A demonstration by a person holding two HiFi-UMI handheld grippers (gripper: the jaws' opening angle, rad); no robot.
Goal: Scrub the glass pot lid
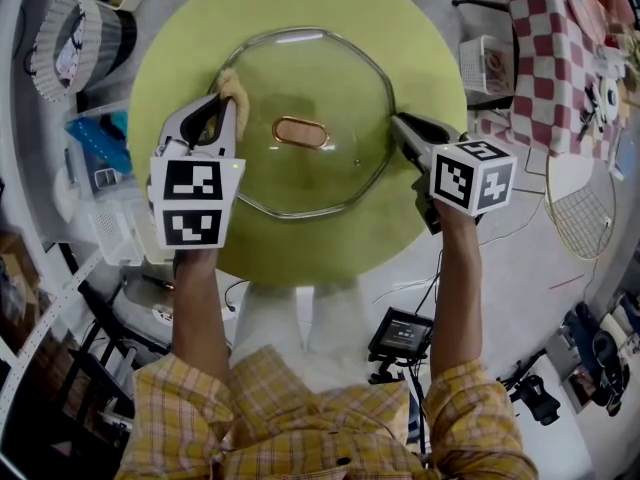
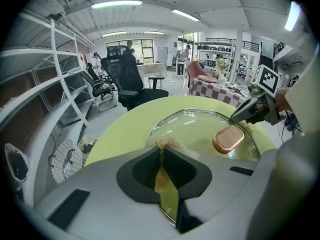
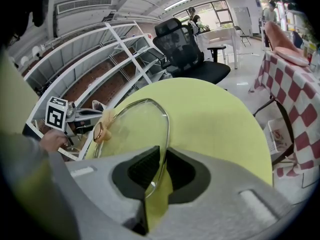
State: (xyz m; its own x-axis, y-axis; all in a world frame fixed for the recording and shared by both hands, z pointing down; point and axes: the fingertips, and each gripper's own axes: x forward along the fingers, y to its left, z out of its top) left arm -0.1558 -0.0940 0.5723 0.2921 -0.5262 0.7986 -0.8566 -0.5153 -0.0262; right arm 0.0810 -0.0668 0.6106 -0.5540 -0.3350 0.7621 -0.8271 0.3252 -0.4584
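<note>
A round glass pot lid (image 1: 300,173) with a metal rim and a copper handle (image 1: 301,131) lies on the yellow-green round table (image 1: 420,48). My left gripper (image 1: 222,106) is shut on a tan scrubbing pad (image 1: 236,88), which rests on the lid's left rim. In the left gripper view the pad (image 2: 161,145) sticks out between the jaws over the lid (image 2: 200,126). My right gripper (image 1: 398,125) is shut on the lid's right rim. The right gripper view shows the rim (image 3: 161,149) pinched between the jaws, with the handle (image 3: 99,132) and the pad (image 3: 107,116) beyond.
A table with a red checked cloth (image 1: 560,38) stands at the upper right, beside a white basket (image 1: 484,64). Baskets and bins (image 1: 75,38) crowd the left side. A black device (image 1: 400,333) sits on the floor below. A black office chair (image 2: 127,79) stands beyond the table.
</note>
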